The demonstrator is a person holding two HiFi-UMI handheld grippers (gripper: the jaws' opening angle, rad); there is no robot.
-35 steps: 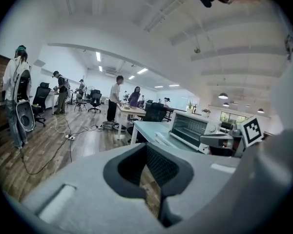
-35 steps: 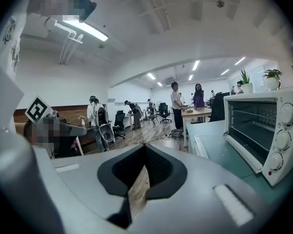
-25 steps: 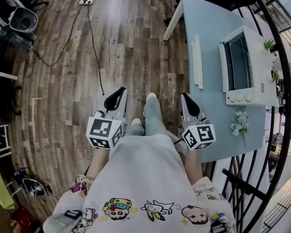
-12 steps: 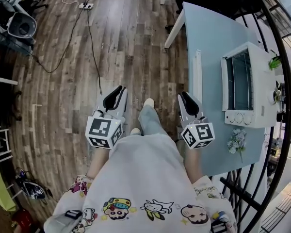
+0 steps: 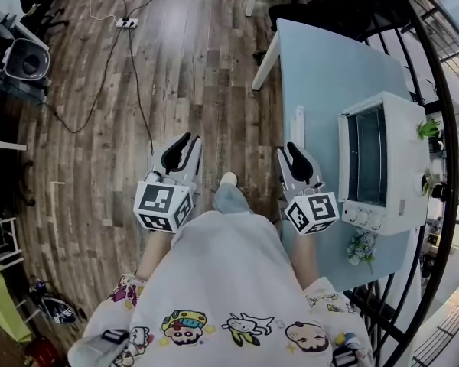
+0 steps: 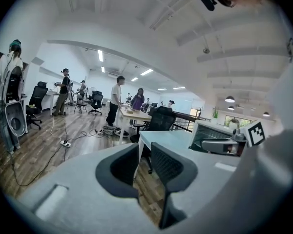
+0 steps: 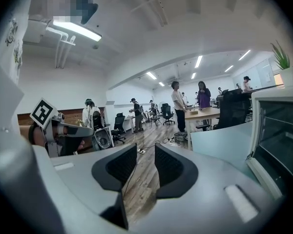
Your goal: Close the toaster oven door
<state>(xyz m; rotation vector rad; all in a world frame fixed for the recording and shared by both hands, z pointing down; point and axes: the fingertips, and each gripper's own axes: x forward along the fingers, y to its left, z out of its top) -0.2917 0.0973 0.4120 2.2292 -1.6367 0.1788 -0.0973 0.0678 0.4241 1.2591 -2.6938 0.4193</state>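
Grey left gripper [image 5: 185, 145] idles, jaws apart, empty. Right gripper [image 5: 292, 153]: jaws opening, empty, probably readying to push. Door [image 5: 297, 128] lies folded open at its 12 o'clock; oven [image 5: 386, 167] at 3 o'clock on tabletop [image 5: 321, 60].

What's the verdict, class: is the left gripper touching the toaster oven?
Apart. The head view shows the left gripper over the wooden floor, the toaster oven across on the blue table.
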